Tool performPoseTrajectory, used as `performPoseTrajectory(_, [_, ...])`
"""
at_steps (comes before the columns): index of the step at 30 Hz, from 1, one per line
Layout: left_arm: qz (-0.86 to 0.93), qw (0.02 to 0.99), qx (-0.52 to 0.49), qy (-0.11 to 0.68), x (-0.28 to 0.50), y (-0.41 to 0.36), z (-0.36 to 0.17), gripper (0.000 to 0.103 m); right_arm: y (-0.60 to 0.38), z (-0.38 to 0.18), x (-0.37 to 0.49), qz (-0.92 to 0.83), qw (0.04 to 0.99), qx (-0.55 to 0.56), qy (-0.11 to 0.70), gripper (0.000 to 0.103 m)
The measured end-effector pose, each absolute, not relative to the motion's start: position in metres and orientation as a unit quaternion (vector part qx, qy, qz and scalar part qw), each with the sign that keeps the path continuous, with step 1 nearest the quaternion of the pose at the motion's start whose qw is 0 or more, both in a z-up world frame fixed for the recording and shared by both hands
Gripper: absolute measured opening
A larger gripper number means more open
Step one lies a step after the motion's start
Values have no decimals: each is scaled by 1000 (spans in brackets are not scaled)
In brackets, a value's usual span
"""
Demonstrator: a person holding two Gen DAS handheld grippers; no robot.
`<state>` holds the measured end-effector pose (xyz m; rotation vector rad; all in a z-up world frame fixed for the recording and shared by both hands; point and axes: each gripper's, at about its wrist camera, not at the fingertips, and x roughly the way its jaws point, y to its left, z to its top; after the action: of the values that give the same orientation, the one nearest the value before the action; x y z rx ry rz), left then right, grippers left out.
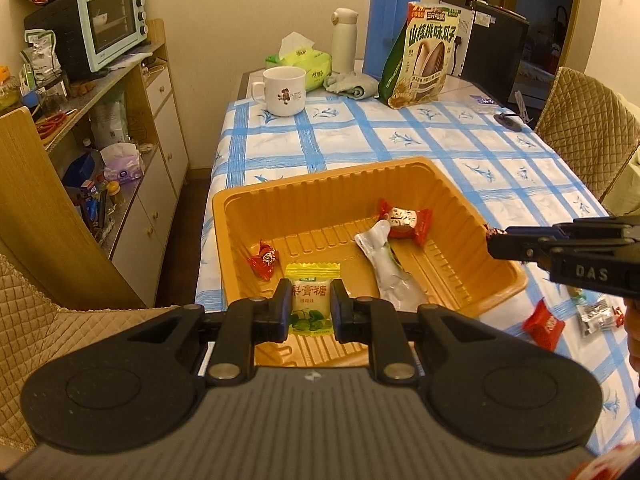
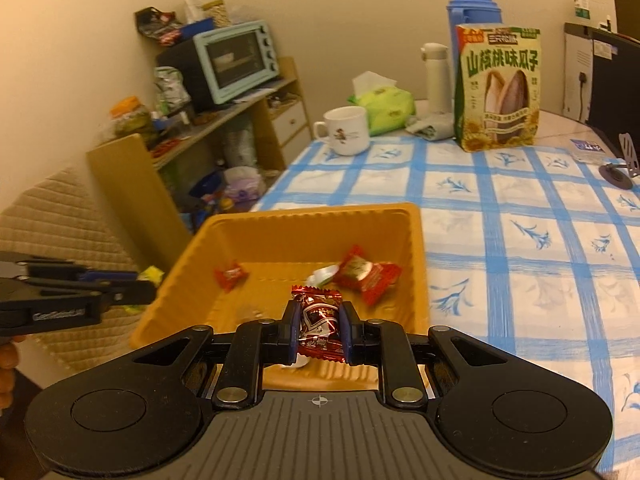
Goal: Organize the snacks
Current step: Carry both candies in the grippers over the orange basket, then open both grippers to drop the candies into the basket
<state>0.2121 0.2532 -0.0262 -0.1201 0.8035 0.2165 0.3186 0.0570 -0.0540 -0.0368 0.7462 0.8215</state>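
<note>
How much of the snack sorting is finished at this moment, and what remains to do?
Done: three snacks lie in the orange tray: a small red candy, a white packet and a red packet.
In hand: the left gripper holds a yellow-green candy and the right gripper a dark red candy, both over the tray.
Left: a red packet and a silver one on the tablecloth.

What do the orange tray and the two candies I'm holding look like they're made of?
Orange tray: thin moulded plastic, by its ribbed walls and dull sheen. Yellow-green candy in the left gripper: printed plastic film with crimped, zigzag ends, fairly matt. Dark red candy in the right gripper: glossier, perhaps metallised film, going by its crinkled highlights.
</note>
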Motion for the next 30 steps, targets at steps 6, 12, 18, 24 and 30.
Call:
performPoseTrajectory(6, [103, 908, -59, 401, 224, 262, -35, 18, 71, -69, 337, 379, 850, -27, 364, 21])
performPoseTrajectory(12, [99, 905, -62, 410, 233, 267, -43, 18, 80, -82, 349, 371, 848, -32, 376, 21])
performPoseTrajectory(18, [96, 902, -65, 416, 238, 271, -48, 18, 82, -89, 359, 361, 843, -28, 398, 22])
performPoseTrajectory(24, [98, 901, -64, 418, 245, 275, -51, 18, 77, -86, 365, 358, 846, -17, 395, 23])
performPoseTrajectory(30, [95, 901, -61, 419, 256, 277, -52, 18, 83, -82, 369, 363, 844, -18, 394, 23])
